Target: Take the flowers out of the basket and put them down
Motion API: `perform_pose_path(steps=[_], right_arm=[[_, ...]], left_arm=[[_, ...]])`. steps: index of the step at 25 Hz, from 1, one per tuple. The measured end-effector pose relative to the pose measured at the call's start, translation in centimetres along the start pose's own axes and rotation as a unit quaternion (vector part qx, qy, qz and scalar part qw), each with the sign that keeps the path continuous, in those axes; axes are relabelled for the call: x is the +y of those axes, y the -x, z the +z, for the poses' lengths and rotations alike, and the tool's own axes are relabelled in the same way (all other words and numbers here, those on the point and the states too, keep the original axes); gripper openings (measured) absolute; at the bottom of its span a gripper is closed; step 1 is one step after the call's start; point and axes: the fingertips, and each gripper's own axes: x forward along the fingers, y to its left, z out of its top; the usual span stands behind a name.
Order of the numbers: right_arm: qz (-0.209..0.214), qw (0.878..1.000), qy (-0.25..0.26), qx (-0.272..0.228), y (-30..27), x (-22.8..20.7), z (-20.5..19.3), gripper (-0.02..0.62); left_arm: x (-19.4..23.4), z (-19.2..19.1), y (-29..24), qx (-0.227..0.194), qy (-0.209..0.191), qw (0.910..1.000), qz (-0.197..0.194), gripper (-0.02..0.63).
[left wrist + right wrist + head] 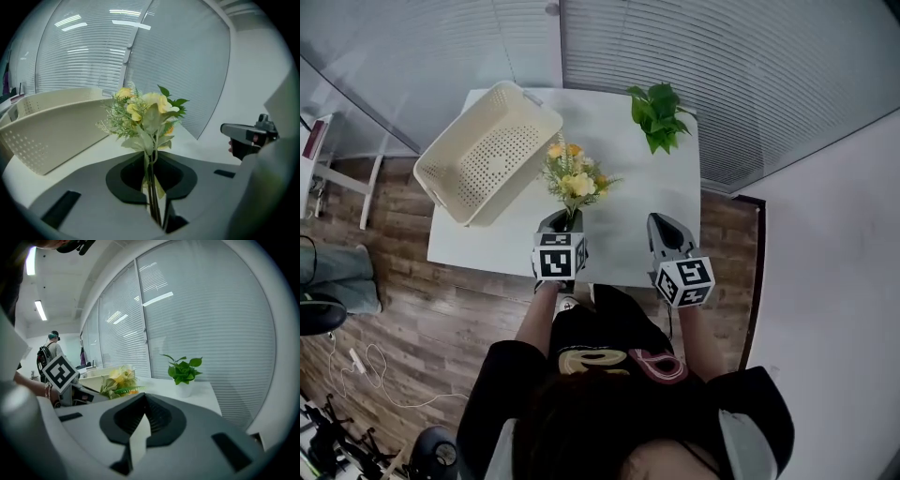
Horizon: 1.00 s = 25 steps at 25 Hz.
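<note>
left gripper (565,223) clamps bouquet (572,175) stems, clear of basket (487,155); lower gently onto table (623,141), then release. right gripper (660,221) closed, empty.

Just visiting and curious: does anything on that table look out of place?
The basket sits askew, one corner hanging past the left edge of the table. Otherwise nothing stands out.
</note>
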Motion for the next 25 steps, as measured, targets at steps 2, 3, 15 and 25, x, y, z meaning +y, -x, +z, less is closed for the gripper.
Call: perform_pose_path(steps=[2, 3, 15, 25], right_arm=[[-0.004, 1.000, 0.000, 0.002, -0.1, -0.3, 0.0, 0.009], [-0.006, 1.000, 0.000, 0.002, -0.2, -0.5, -0.1, 0.010], [-0.024, 1.000, -0.006, 0.010, -0.6, -1.4, -0.4, 0.009], [-0.021, 1.000, -0.007, 0.007, -0.9, -1.5, -0.1, 0.011]], left_arm=[[0.0, -0.9, -1.2, 0.016, -0.001, 0.9999, -0.002, 0.051], [0.0, -1.2, -1.8, 0.024, -0.003, 0.9997, -0.004, 0.051], [0.3, -3.6, -6.2, 0.075, 0.027, 0.9967, -0.018, 0.055], [0.6, -3.7, -6.5, 0.067, 0.008, 0.9977, -0.008, 0.181]])
